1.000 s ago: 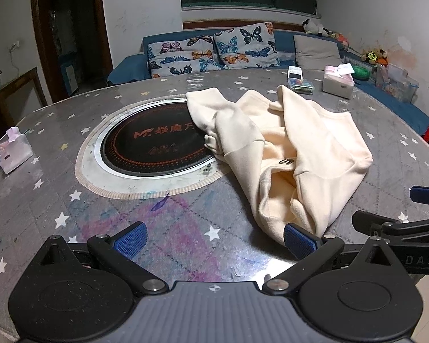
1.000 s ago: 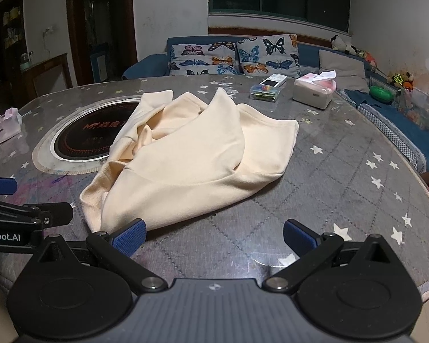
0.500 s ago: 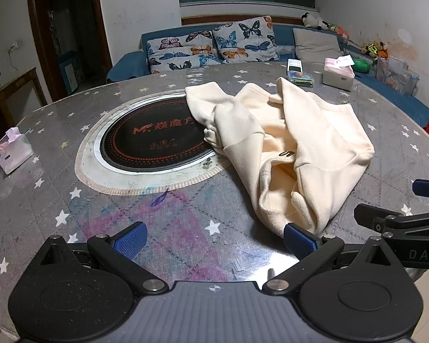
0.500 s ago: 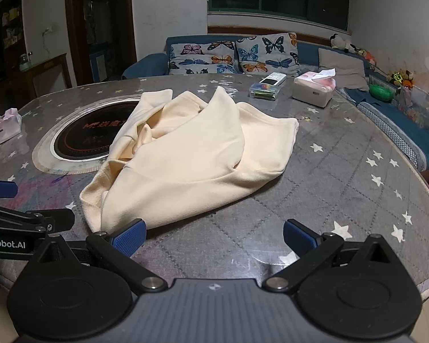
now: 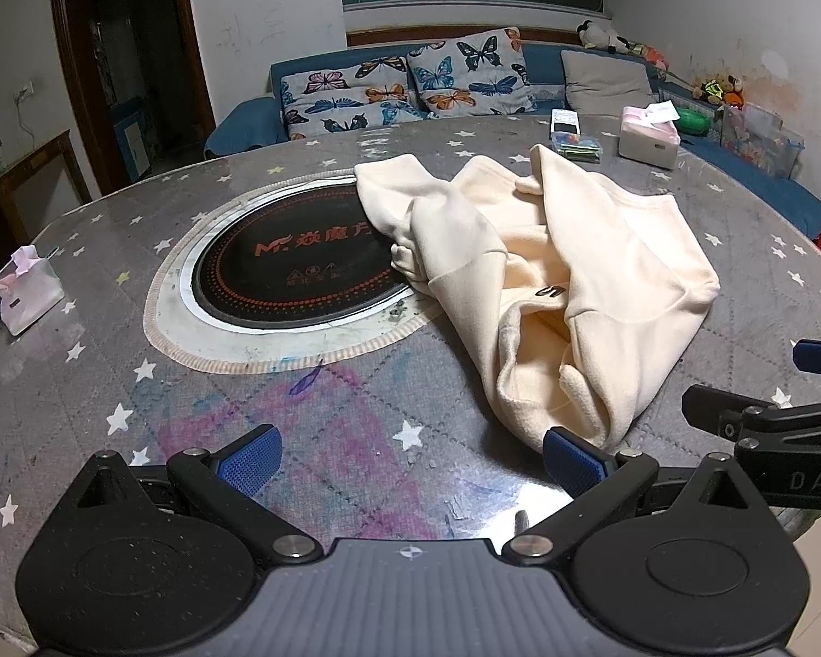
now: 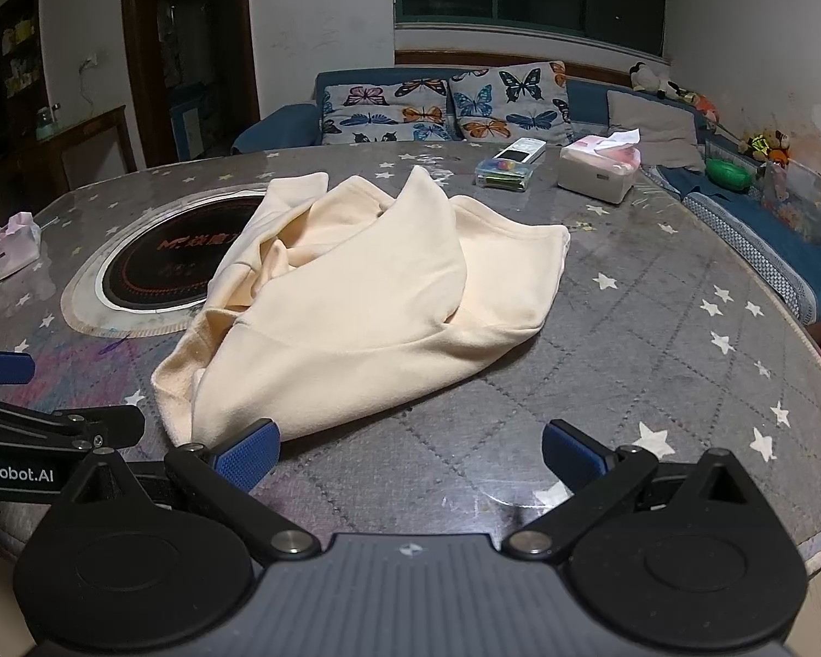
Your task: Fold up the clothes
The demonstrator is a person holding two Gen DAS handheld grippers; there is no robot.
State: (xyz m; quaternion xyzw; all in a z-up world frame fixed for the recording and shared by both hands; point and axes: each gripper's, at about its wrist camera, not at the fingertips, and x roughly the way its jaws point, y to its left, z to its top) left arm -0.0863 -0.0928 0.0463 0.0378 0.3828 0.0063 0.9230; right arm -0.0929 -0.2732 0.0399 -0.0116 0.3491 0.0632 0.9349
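Note:
A cream sweatshirt (image 5: 569,279) lies crumpled in a heap on the round star-patterned table (image 5: 82,230); it also shows in the right wrist view (image 6: 356,295). My left gripper (image 5: 410,457) is open and empty, near the table's front edge, its right fingertip (image 5: 569,462) just short of the garment's near hem. My right gripper (image 6: 410,454) is open and empty, its left fingertip (image 6: 249,451) at the garment's near edge. Each gripper shows at the side of the other's view.
A black induction hob (image 5: 295,268) is set in the table under the garment's left part. A tissue box (image 6: 599,169), a remote and a small case (image 6: 506,172) lie at the far side. A pink pack (image 5: 27,295) sits at the left. A sofa stands behind.
Both grippers have moved slightly forward toward the garment and tilted a little. The garment has not moved. Both stay open.

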